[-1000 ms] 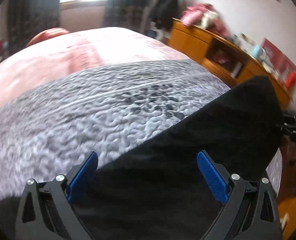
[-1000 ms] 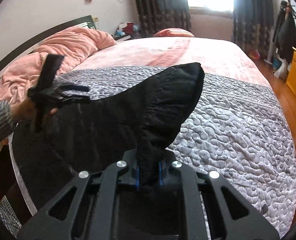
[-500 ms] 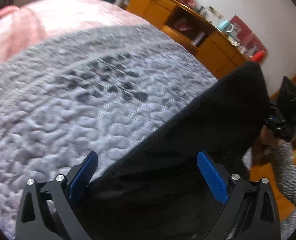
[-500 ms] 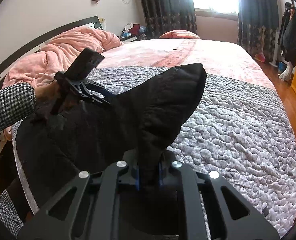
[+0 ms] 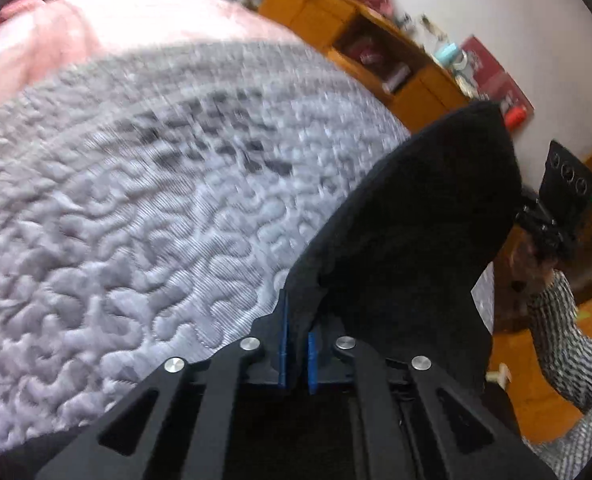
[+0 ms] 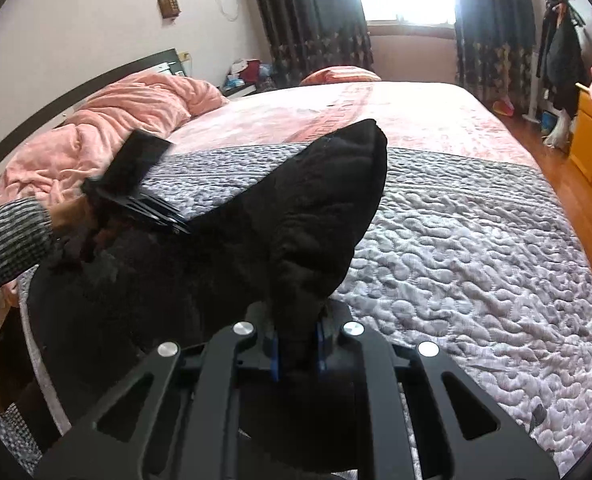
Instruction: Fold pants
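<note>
The black pants hang stretched between both grippers above a grey quilted bedspread. My left gripper is shut on one edge of the pants, its blue pads pinching the cloth. My right gripper is shut on the other edge of the pants, and a flap stands up in front of it. The left gripper also shows in the right wrist view, held by a hand in a checked sleeve. The right gripper shows in the left wrist view.
The bed has a pink sheet and a bunched pink duvet by the headboard. An orange wooden cabinet with clutter stands along the wall. Wood floor runs beside the bed.
My left gripper was open over the pants and has shut on their edge. The right gripper has kept its hold. The left view has swung over the bedspread.
</note>
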A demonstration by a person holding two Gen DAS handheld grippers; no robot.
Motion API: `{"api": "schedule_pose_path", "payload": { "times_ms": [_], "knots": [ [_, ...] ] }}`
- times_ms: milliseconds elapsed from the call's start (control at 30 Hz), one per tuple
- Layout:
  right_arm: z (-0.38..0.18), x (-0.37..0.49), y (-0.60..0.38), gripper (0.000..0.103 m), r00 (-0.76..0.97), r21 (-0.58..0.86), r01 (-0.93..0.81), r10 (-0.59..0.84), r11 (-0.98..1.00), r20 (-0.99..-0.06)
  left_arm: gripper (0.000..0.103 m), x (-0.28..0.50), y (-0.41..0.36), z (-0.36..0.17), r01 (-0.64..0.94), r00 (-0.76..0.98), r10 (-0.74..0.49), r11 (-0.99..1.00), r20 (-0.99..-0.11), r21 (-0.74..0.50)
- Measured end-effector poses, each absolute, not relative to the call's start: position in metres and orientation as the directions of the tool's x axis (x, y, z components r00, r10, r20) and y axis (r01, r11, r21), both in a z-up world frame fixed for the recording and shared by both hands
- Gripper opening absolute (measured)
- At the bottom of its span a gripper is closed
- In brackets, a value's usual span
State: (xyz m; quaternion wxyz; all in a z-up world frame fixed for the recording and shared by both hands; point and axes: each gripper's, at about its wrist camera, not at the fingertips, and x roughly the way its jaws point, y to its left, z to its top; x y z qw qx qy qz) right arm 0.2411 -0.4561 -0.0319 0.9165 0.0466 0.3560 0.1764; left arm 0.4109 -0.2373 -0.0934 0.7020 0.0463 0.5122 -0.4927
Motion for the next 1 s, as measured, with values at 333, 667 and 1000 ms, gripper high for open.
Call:
{"api": "schedule_pose_path", "payload": {
  "times_ms": [333, 667, 1000],
  "knots": [
    [-0.026, 0.212, -0.421, 0.013, 0.775, 0.029, -0.222, 0.194, 0.975, -0.602, 0.007, 0.243, -0.225, -0.011, 0.717, 0.573, -0.378, 0.66, -0.727, 0.222],
    [-0.062, 0.137, -0.413, 0.057, 0.728, -0.018, -0.215, 0.148, 0.976, -0.67, 0.006, 0.091, -0.215, -0.062, 0.658, 0.684, -0.281, 0.634, -0.673, 0.405],
    [-0.122, 0.065, -0.465, 0.074, 0.547, 0.184, -0.059, 0.186, 0.981, -0.816, 0.006, 0.046, -0.214, -0.111, 0.675, 0.655, -0.221, 0.602, -0.723, 0.427]
  ]
}}
